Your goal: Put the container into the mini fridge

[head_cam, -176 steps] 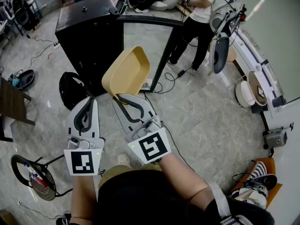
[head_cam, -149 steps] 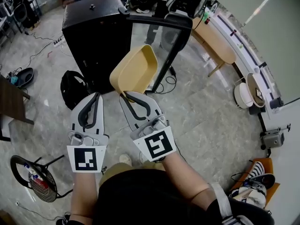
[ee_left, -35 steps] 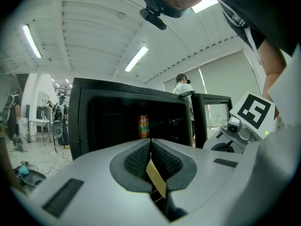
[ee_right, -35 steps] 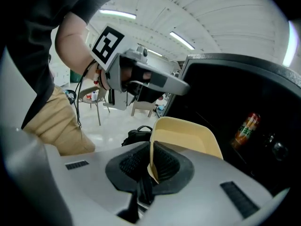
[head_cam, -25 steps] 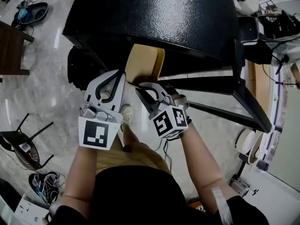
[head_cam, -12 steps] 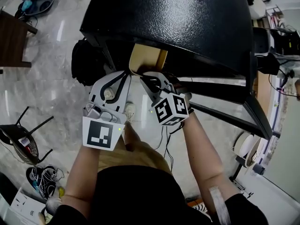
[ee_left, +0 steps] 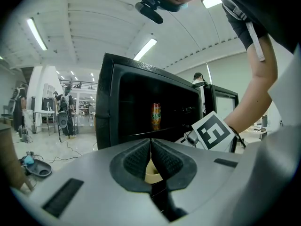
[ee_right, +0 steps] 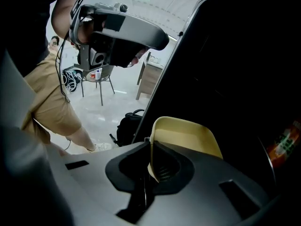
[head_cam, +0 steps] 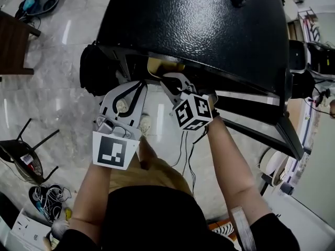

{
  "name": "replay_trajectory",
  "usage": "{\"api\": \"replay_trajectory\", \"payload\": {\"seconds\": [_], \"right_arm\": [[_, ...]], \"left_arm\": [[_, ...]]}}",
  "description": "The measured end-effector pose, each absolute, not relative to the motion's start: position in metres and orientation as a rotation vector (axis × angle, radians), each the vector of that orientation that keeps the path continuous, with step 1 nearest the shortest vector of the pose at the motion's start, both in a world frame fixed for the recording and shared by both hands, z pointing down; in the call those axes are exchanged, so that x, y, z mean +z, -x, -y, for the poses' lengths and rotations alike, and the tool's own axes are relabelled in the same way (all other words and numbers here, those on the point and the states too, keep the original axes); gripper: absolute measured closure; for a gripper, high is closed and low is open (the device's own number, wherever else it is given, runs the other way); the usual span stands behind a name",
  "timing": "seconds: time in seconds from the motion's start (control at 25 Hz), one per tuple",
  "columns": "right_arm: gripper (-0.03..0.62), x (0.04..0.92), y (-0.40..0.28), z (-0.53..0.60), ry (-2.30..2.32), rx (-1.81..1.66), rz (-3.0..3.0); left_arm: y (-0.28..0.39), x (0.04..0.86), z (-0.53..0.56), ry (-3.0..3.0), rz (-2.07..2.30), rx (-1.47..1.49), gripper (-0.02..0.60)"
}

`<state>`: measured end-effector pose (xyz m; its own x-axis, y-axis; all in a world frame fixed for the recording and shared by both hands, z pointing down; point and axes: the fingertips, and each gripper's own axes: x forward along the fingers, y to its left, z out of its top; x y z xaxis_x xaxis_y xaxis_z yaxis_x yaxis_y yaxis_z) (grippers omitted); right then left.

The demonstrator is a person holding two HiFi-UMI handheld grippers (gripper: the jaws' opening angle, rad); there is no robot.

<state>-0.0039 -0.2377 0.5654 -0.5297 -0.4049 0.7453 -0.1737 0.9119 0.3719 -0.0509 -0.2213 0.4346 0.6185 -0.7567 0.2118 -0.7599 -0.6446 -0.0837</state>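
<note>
Tan plastic container (ee_right: 186,135) stands on edge, its rim pinched between the clenched jaws of the right gripper (ee_right: 150,147). The rest of it rises ahead and to the right of those jaws, at the dark mouth of the black mini fridge (head_cam: 193,25). Further right of the jaws and deeper in, part of an orange drink can (ee_right: 282,145) shows. Left of the jaws, outside the fridge, a black backpack (ee_right: 129,126) lies on the pale floor (ee_right: 94,112).

The left gripper (ee_left: 150,142) has its jaws pressed together tip to tip, gripping nothing; a tan sliver shows in the gap behind the tips. Ahead of these jaws is the fridge opening, with the can above the tips and the right gripper's marker cube (ee_left: 214,133) to their right.
</note>
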Motion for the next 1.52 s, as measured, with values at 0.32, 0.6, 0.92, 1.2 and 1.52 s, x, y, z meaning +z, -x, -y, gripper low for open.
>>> {"api": "replay_trajectory", "payload": {"seconds": [0.32, 0.6, 0.92, 1.2, 1.52], "right_arm": [[0.548, 0.577, -0.004, 0.27, -0.426, -0.308, 2.096], [0.548, 0.595, -0.011, 0.288, -0.416, -0.297, 2.066], [0.548, 0.611, -0.014, 0.297, -0.424, -0.261, 2.045], [0.546, 0.619, -0.016, 0.301, -0.423, -0.274, 2.027], [0.546, 0.63, -0.019, 0.3, -0.443, -0.232, 2.001]], "left_arm": [[0.054, 0.444, 0.227, -2.796, 1.288, 0.373, 0.557], [0.05, 0.447, 0.236, -2.788, 1.267, 0.348, 0.557], [0.05, 0.454, 0.244, -2.778, 1.269, 0.352, 0.557], [0.052, 0.461, 0.244, -2.771, 1.266, 0.372, 0.557], [0.053, 0.464, 0.244, -2.775, 1.26, 0.377, 0.557]]}}
